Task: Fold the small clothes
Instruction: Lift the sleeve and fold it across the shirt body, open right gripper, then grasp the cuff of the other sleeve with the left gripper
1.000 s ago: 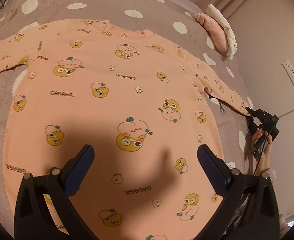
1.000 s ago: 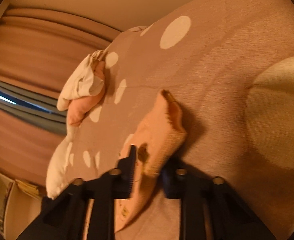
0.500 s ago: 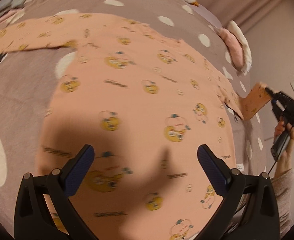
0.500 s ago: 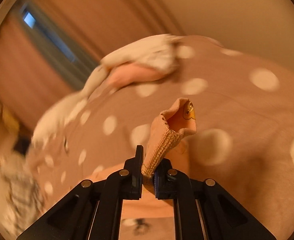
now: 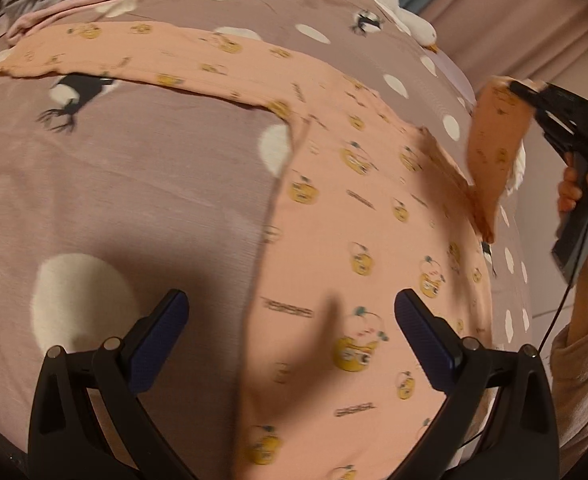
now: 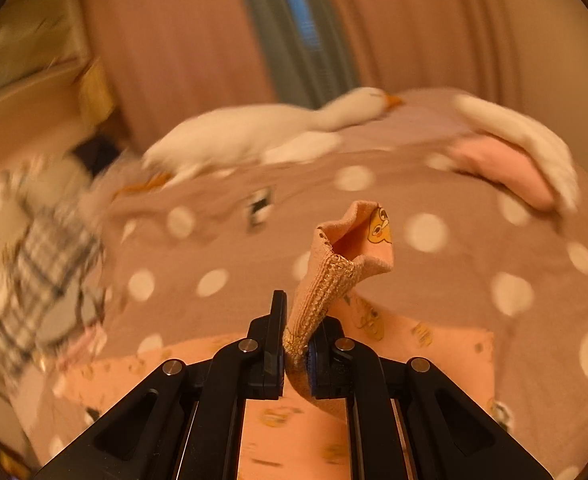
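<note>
Right tongs (image 6: 296,354) lift sleeve cuff (image 6: 354,240) upward (pinched).

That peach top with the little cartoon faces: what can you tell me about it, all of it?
The peach top is a soft knit, long-sleeved garment printed with yellow cartoon faces and small lettering. Its body lies flat on the dotted bedspread. One sleeve stretches out flat across the bed. The other sleeve is lifted off the bed, its ribbed cuff pinched in the shut right tongs. The left tongs stand open above the body, not touching it.
</note>
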`<state>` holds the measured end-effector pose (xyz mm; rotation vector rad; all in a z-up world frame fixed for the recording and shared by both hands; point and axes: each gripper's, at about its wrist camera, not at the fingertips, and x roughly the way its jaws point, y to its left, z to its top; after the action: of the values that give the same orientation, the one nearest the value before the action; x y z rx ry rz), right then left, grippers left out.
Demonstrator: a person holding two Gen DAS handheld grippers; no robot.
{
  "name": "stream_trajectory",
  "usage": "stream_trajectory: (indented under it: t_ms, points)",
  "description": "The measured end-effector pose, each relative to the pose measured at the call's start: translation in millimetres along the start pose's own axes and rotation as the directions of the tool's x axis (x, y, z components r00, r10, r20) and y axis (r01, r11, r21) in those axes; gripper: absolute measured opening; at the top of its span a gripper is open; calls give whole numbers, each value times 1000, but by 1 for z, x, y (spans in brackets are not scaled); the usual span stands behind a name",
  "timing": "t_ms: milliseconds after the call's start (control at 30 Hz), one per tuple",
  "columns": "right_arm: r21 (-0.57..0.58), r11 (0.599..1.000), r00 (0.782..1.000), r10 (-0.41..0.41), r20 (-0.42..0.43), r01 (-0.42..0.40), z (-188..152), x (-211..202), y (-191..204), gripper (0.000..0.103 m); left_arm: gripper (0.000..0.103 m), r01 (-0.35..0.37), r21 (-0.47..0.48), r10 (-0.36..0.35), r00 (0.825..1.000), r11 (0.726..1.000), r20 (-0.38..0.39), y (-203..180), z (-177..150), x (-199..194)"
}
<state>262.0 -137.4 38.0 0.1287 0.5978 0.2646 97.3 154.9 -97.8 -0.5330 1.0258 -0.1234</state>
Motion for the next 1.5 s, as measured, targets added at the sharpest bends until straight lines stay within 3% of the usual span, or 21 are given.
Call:
stream_trajectory:
  t_ms: [233, 400, 467, 500, 533, 667, 767, 833, 900, 1000, 1033, 1100, 1167, 1267, 1300, 1333, 1400, 1500]
  points:
    - [-234, 972, 991, -13, -133, -19, -57, 72, 100, 10, 103, -16, -48, 17, 1000, 999, 25, 29, 7, -10]
    - [-342, 939, 969, -49, -241, -38, -97, 101, 126, 11, 103, -21, -68, 24, 999, 997, 41, 40, 12, -13]
    - [-360, 930, 953, -43, -301, -72, -109, 109, 127, 19, 103, -12, -88, 16, 999, 996, 44, 44, 15, -12]
    - [-371, 924, 947, -36, -321, -90, -113, 110, 128, 32, 103, -6, -95, 11, 999, 995, 45, 45, 17, -12]
    - [-371, 921, 942, -12, -336, -121, -117, 108, 128, 44, 103, 4, -104, 1, 999, 995, 49, 47, 19, -13]
    - [-248, 923, 920, 203, -335, -294, -106, 80, 108, 48, 103, 82, -159, -71, 994, 984, 79, 64, 31, -21]
    - [-70, 938, 914, 311, -262, -339, -89, 66, 75, 57, 103, 150, -224, -127, 985, 963, 114, 85, 42, -27]
    - [19, 944, 917, 324, -235, -328, -84, 67, 57, 57, 103, 180, -259, -144, 978, 949, 152, 97, 49, -33]
    - [10, 958, 928, 281, -244, -288, -86, 74, 58, 56, 103, 229, -321, -171, 965, 919, 198, 117, 58, -40]
    - [-48, 965, 932, 237, -275, -259, -97, 88, 74, 32, 103, 302, -419, -212, 945, 856, 248, 147, 68, -46]
    - [-62, 965, 933, 230, -275, -256, -101, 90, 78, 27, 103, 299, -437, -194, 944, 848, 267, 157, 73, -50]
    - [-102, 960, 938, 227, -263, -261, -107, 97, 93, 24, 103, 285, -457, -157, 941, 843, 299, 172, 81, -59]
    - [-138, 955, 939, 222, -264, -264, -113, 105, 106, 22, 103, 298, -490, -147, 935, 819, 323, 188, 87, -62]
    - [-233, 933, 921, 187, -341, -276, -132, 121, 126, 22, 103, 325, -534, -150, 927, 781, 344, 209, 96, -62]
    - [-297, 919, 929, 153, -338, -259, -139, 121, 133, 22, 103, 333, -542, -155, 925, 772, 347, 214, 100, -61]
    - [-328, 907, 933, 152, -326, -263, -140, 117, 137, 22, 103, 344, -545, -164, 922, 764, 351, 217, 104, -61]
    - [-307, 895, 917, 218, -333, -324, -138, 105, 135, 22, 102, 362, -552, -172, 915, 751, 366, 221, 114, -59]
    - [-263, 889, 909, 295, -295, -374, -134, 81, 123, 22, 101, 354, -556, -140, 910, 752, 390, 225, 129, -58]
